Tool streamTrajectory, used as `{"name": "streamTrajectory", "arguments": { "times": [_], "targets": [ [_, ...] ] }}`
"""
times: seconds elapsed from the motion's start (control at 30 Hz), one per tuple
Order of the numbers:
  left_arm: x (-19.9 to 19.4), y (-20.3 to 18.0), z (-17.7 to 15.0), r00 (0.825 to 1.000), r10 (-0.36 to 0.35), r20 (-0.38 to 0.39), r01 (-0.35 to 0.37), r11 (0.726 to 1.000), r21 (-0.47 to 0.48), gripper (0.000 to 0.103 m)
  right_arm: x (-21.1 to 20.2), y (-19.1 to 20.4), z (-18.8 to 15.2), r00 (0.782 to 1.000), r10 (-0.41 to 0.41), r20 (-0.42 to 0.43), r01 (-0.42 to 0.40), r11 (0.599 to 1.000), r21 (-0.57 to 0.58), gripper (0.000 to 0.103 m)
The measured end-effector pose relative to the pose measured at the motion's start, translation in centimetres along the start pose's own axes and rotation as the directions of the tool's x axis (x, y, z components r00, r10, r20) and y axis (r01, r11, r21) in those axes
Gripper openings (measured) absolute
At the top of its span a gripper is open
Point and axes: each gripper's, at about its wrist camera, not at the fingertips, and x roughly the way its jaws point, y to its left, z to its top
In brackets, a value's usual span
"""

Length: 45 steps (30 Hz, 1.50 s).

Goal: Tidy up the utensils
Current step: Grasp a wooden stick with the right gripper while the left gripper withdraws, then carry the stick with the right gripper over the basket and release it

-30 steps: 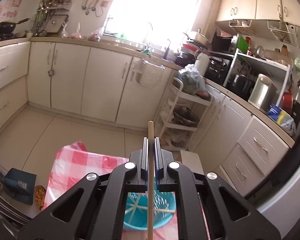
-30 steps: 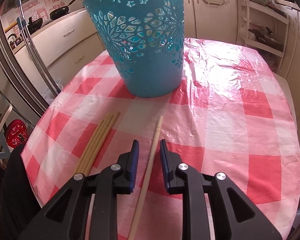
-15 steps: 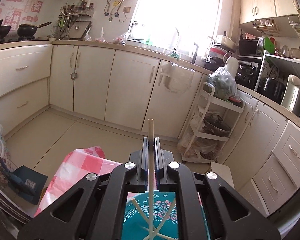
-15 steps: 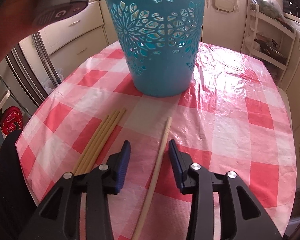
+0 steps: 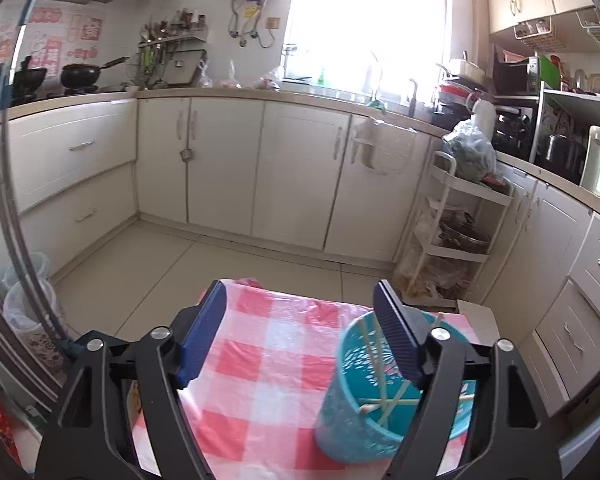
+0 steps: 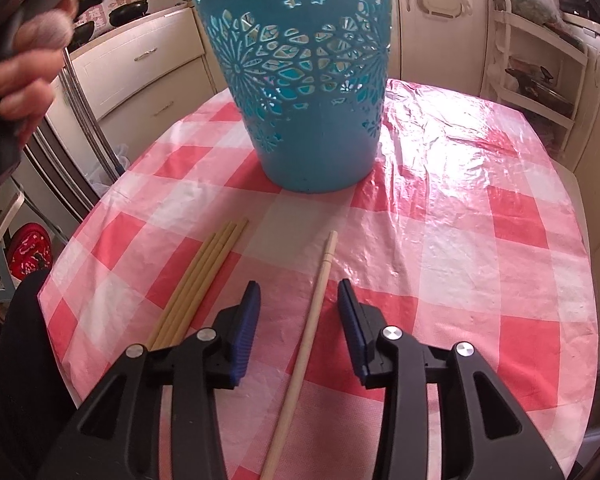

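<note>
Teal basket [image 5: 364, 412], left wrist view: chopsticks [image 5: 374, 376] lean crossed inside, tips upward, under the spread, empty left gripper [image 5: 300, 320]; checked tablecloth [image 5: 268, 360] lies bare leftward. Right wrist view: single chopstick [image 6: 314, 320] lies lengthwise toward the basket [image 6: 300, 80], between the parted right gripper [image 6: 298, 292] fingers; bundled chopsticks [image 6: 204, 280] lie parallel, left.

Between your right jaws lies a pale wooden chopstick [image 6: 314, 322]; ahead, a teal flower-cutout basket [image 6: 300, 92]; beneath, a red-and-white checked tablecloth [image 6: 460, 240].
</note>
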Motion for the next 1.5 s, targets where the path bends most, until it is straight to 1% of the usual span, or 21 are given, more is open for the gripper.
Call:
{"name": "streamTrajectory", "arguments": {
  "times": [0.07, 0.1, 0.13, 0.2, 0.27, 0.3, 0.37, 0.43, 0.53, 0.57, 0.6, 0.7, 0.8, 0.93, 1.07, 1.2, 1.27, 1.3, 1.33, 1.43, 1.5],
  "targets": [
    [-1.3, 2.3, -1.3, 0.998, 0.055, 0.003, -0.055, 0.998, -0.014, 0.085, -0.1, 0.3, -0.2, 0.999, -0.034, 0.002, 0.034, 0.999, -0.024, 0.032],
    [-1.4, 3.4, -2.1, 0.997, 0.078, -0.009, -0.078, 0.997, -0.017, 0.088, 0.0, 0.6, -0.2, 0.998, -0.06, 0.003, 0.061, 0.997, -0.045, 0.03],
    [-1.3, 4.4, -3.1, 0.994, 0.104, -0.033, -0.104, 0.994, -0.017, 0.089, 0.0, 1.0, -0.3, 0.996, -0.094, 0.006, 0.094, 0.993, -0.074, 0.027],
    [0.1, 6.6, -5.8, 0.98, 0.15, -0.133, -0.154, 0.988, -0.019, 0.089, 0.0, 1.5, -0.4, 0.994, -0.111, 0.013, 0.112, 0.988, -0.103, 0.021],
    [1.8, 8.2, -8.4, 0.957, 0.164, -0.241, -0.177, 0.984, -0.034, 0.089, -0.1, 1.5, -0.5, 0.994, -0.11, 0.01, 0.111, 0.989, -0.101, 0.01],
    [2.6, 8.6, -9.3, 0.946, 0.167, -0.279, -0.184, 0.982, -0.035, 0.089, -0.1, 1.3, -0.4, 0.995, -0.103, 0.004, 0.103, 0.991, -0.085, 0.008],
    [3.8, 8.9, -10.8, 0.929, 0.165, -0.331, -0.182, 0.983, -0.021, 0.089, -0.3, 0.1, -0.4, 0.998, -0.061, -0.01, 0.061, 0.998, -0.011, 0.006],
    [4.6, 8.6, -11.9, 0.921, 0.168, -0.351, -0.177, 0.984, 0.007, 0.089, -0.7, -1.2, -0.4, 1.0, -0.013, -0.014, 0.014, 0.998, 0.067, 0.006],
    [5.4, 7.9, -13.8, 0.907, 0.163, -0.387, -0.157, 0.986, 0.048, 0.089, -2.2, -2.6, -0.4, 0.998, 0.049, 0.027, -0.052, 0.987, 0.153, 0.006],
    [5.8, 8.0, -14.2, 0.892, 0.155, -0.425, -0.149, 0.988, 0.048, 0.089, -2.9, -2.9, -0.4, 0.996, 0.072, 0.047, -0.079, 0.982, 0.174, 0.006],
    [5.9, 8.1, -14.3, 0.887, 0.148, -0.437, -0.144, 0.989, 0.043, 0.089, -3.4, -3.0, -0.3, 0.994, 0.09, 0.064, -0.101, 0.977, 0.188, 0.006],
    [6.1, 8.4, -14.5, 0.883, 0.131, -0.45, -0.133, 0.991, 0.028, 0.089, -5.2, -3.2, 0.1, 0.983, 0.137, 0.121, -0.161, 0.964, 0.213, 0.006],
    [6.4, 7.9, -14.5, 0.878, 0.126, -0.461, -0.123, 0.992, 0.038, 0.093, -7.7, -3.3, 1.3, 0.962, 0.186, 0.198, -0.23, 0.946, 0.23, 0.006],
    [6.9, 7.2, -14.3, 0.87, 0.14, -0.473, -0.121, 0.99, 0.07, 0.095, -11.1, -2.7, 4.9, 0.926, 0.224, 0.305, -0.293, 0.934, 0.205, 0.006],
    [7.0, 7.0, -14.3, 0.868, 0.144, -0.476, -0.121, 0.989, 0.08, 0.095, -13.9, -1.4, 10.2, 0.872, 0.247, 0.423, -0.338, 0.928, 0.155, 0.006],
    [7.0, 7.0, -14.3, 0.867, 0.146, -0.476, -0.122, 0.989, 0.082, 0.095, -14.7, 0.0, 15.7, 0.833, 0.209, 0.512, -0.307, 0.945, 0.114, 0.006],
    [7.1, 6.9, -14.3, 0.866, 0.149, -0.477, -0.123, 0.989, 0.086, 0.095, -14.5, 0.8, 17.9, 0.813, 0.164, 0.559, -0.268, 0.957, 0.108, 0.006],
    [7.1, 6.9, -14.3, 0.866, 0.151, -0.477, -0.124, 0.988, 0.088, 0.095, -14.1, 0.9, 18.6, 0.806, 0.141, 0.575, -0.251, 0.961, 0.116, 0.006],
    [7.1, 6.9, -14.3, 0.866, 0.152, -0.477, -0.124, 0.988, 0.089, 0.095, -13.5, 1.2, 19.5, 0.801, 0.104, 0.59, -0.222, 0.966, 0.132, 0.006],
    [7.1, 6.8, -14.2, 0.866, 0.153, -0.477, -0.124, 0.988, 0.091, 0.095, -12.0, 0.9, 20.6, 0.787, -0.004, 0.617, -0.129, 0.977, 0.171, 0.006],
    [7.1, 6.8, -14.2, 0.866, 0.152, -0.476, -0.123, 0.988, 0.09, 0.095, -10.4, 0.8, 21.2, 0.786, -0.062, 0.615, -0.073, 0.979, 0.192, 0.006]
  ]
}}
